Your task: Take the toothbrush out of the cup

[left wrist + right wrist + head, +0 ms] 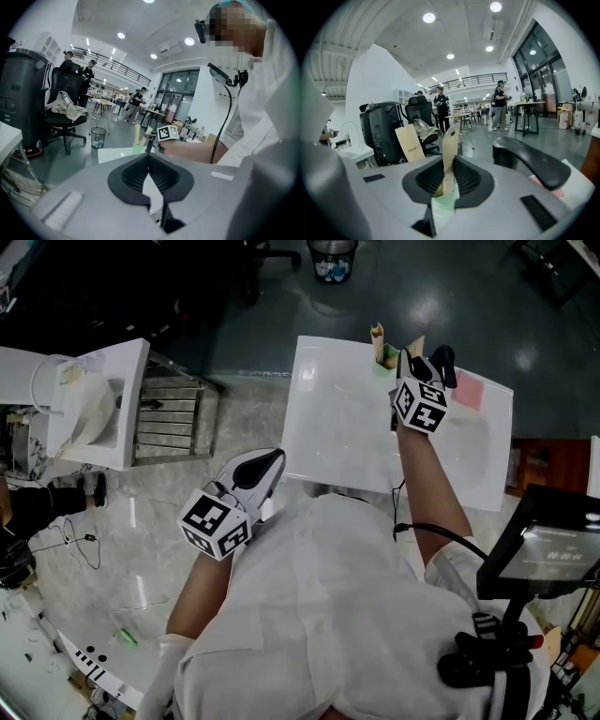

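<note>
I'm looking into a big open lab hall.
Office chair (pixel 65 115), work tables (pixel 529 104), mezzanine railing (pixel 473 79), polished floor (pixel 450 296).

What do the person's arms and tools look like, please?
The left tool and right tool are pale grey shells with black ribbed pads, each bearing a white cube with black square markers. The sleeves are white; a black cable runs beside the right arm.

Head view: steeply down from overhead onto white counter (pixel 337 418). Gripper views: close behind jaws, near level, sharing green cup (pixel 443 208).
</note>
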`<action>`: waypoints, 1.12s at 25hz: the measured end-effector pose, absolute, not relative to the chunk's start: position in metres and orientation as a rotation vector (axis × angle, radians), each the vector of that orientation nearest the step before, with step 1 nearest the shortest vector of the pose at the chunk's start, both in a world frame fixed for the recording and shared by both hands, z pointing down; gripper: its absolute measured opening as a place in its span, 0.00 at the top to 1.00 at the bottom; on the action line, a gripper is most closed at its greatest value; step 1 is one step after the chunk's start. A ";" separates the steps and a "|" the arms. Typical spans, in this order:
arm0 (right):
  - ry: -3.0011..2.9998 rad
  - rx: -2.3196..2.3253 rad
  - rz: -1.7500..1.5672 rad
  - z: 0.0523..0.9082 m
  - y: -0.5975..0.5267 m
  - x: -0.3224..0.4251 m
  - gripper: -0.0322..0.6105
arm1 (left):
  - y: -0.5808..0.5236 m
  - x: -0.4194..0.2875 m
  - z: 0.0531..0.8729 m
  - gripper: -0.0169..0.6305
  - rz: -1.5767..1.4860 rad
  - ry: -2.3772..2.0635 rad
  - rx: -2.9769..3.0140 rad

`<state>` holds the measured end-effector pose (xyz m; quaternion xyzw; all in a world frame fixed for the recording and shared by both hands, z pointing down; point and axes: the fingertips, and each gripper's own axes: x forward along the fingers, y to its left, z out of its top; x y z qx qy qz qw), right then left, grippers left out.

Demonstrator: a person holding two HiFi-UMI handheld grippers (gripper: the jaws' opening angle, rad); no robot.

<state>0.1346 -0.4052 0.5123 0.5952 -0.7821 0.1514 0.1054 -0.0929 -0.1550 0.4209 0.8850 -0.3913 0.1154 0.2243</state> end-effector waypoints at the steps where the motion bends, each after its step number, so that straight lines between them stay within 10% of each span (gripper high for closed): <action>1: -2.306 1.755 0.443 0.511 -0.406 0.135 0.87 | -0.155 -0.093 0.421 0.96 0.317 -1.081 2.440; 28: -2.399 1.721 0.197 0.444 -0.393 0.129 0.87 | -0.144 -0.101 0.422 0.96 0.282 -1.065 2.467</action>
